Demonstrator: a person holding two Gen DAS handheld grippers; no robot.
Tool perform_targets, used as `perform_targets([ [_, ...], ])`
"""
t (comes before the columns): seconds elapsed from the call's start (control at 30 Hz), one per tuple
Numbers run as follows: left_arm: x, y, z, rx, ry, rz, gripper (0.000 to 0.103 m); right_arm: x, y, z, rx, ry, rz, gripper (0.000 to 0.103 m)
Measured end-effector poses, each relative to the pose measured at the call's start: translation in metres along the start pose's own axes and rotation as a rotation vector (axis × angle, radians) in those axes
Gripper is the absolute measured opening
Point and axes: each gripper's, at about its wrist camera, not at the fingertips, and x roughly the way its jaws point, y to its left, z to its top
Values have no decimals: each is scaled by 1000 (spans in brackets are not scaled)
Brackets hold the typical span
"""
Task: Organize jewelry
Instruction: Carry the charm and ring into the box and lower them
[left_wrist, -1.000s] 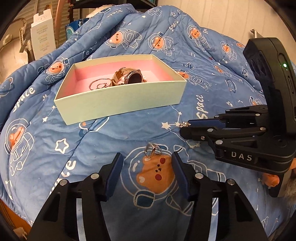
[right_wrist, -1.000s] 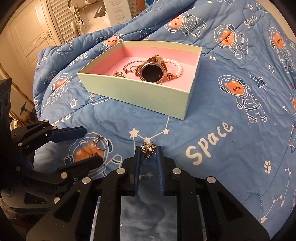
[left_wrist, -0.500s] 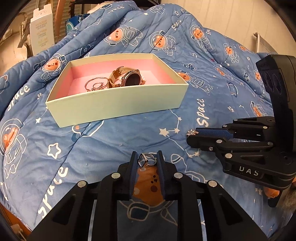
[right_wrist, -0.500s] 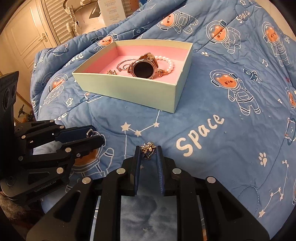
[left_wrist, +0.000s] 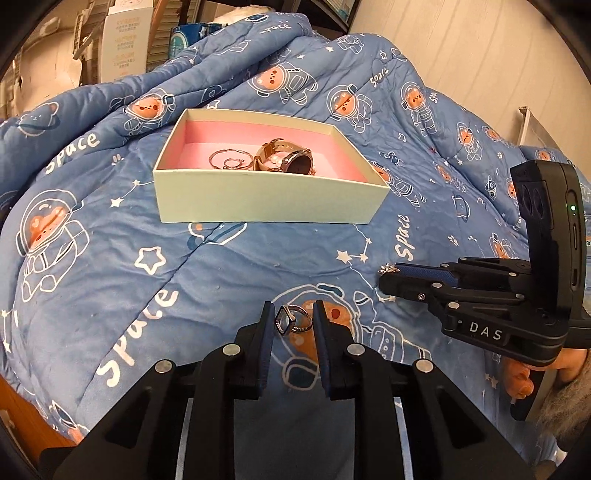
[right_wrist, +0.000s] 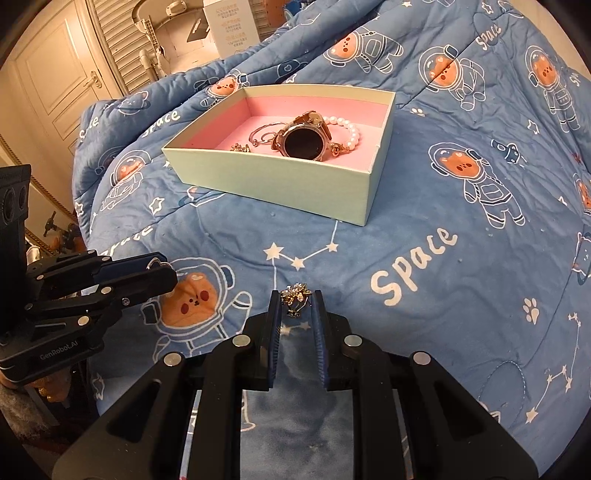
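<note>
A blue quilt (left_wrist: 110, 258) printed with bear astronauts, stars and the word "Space" fills most of both views, bunched into folds toward the top. In the upper left of the left wrist view a tall white carton (left_wrist: 127, 40) with printed text stands behind it, beside a blue packet (left_wrist: 188, 37). The right wrist view shows a cream panelled door (right_wrist: 55, 85) with a handle at upper left, and another white carton (right_wrist: 231, 26) at top centre.

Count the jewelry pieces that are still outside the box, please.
2: a silver ring in the left gripper, a flower-shaped piece in the right gripper. None seen on the blanket.
</note>
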Motion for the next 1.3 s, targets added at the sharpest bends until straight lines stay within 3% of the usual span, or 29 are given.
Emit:
perform_targets([
  [0.27, -7, 9, 0, -31, 0, -6, 21, -4, 13, 10, 10, -9, 82, 17],
  [0.53, -10, 14, 26, -27, -25, -23, 21, -10, 19, 38, 9, -40, 139, 17],
  [0.87, -3, 20, 70, 13, -51, 11, 20, -12, 13, 80, -5, -101, 73, 17],
  [1.3, 30, 49, 136, -31, -43, 64, 20, 19, -14, 143, 79, -108, -21, 17],
])
